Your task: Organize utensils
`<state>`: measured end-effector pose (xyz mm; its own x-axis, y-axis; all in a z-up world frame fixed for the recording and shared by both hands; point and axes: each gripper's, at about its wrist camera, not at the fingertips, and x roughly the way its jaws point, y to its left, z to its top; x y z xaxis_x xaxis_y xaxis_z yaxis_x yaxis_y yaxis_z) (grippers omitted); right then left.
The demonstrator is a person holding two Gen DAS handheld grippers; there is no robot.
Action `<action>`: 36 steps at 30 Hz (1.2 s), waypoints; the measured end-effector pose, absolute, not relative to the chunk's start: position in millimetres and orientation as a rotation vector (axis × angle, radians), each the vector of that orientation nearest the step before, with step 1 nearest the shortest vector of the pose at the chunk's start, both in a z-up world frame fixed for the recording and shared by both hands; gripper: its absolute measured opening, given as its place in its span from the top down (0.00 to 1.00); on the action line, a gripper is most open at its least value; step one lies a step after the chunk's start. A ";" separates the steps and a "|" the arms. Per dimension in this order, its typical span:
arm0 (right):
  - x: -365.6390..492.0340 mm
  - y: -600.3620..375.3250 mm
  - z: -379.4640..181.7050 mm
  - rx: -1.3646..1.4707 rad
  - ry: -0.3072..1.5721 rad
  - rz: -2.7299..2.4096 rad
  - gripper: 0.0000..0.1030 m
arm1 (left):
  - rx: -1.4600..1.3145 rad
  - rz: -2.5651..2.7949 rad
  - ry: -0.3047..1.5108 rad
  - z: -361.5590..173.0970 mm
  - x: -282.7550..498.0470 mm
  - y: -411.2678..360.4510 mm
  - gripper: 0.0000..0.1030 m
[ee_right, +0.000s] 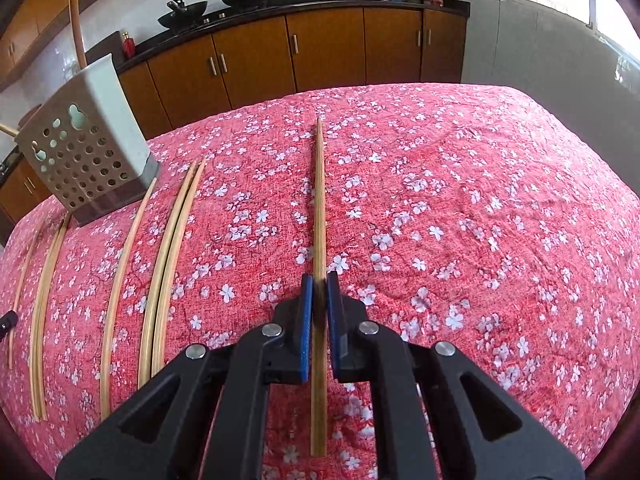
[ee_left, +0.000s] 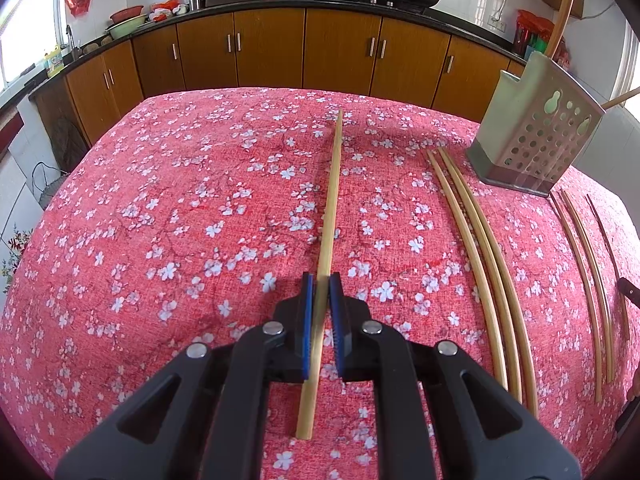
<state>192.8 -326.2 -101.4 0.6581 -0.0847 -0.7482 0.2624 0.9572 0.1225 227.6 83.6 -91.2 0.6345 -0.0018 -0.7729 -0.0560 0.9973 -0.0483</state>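
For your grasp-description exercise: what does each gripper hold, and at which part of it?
Left gripper: a pale bamboo chopstick, pinched near its thick end. Right gripper: a darker bamboo chopstick, likewise near its thick end.

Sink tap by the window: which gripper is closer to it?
Left. The tap lies far to the left of the left gripper; the right gripper is further right still.

At the bottom centre of the frame, the left gripper clamps a pale chopstick that runs up toward the frame's middle over a red floral tablecloth. Right of it lie more loose chopsticks. A perforated utensil holder stands at upper right.
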 end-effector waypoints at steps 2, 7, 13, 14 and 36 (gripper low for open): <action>191.3 -326.6 -100.2 0.226 0.831 -0.196 0.92 | -0.071 0.031 0.883 -91.1 227.7 83.6 0.88; 189.6 -328.7 -97.9 0.229 0.832 -0.191 0.92 | -0.070 0.031 0.883 -91.2 227.5 83.7 0.88; 189.3 -328.6 -97.3 0.230 0.832 -0.191 0.92 | -0.070 0.031 0.883 -91.2 227.5 83.6 0.88; 189.2 -328.7 -97.2 0.230 0.832 -0.191 0.92 | -0.070 0.031 0.884 -91.1 227.6 83.6 0.88; 189.5 -328.2 -97.3 0.226 0.833 -0.193 0.92 | -0.072 0.030 0.884 -91.0 227.5 84.1 0.88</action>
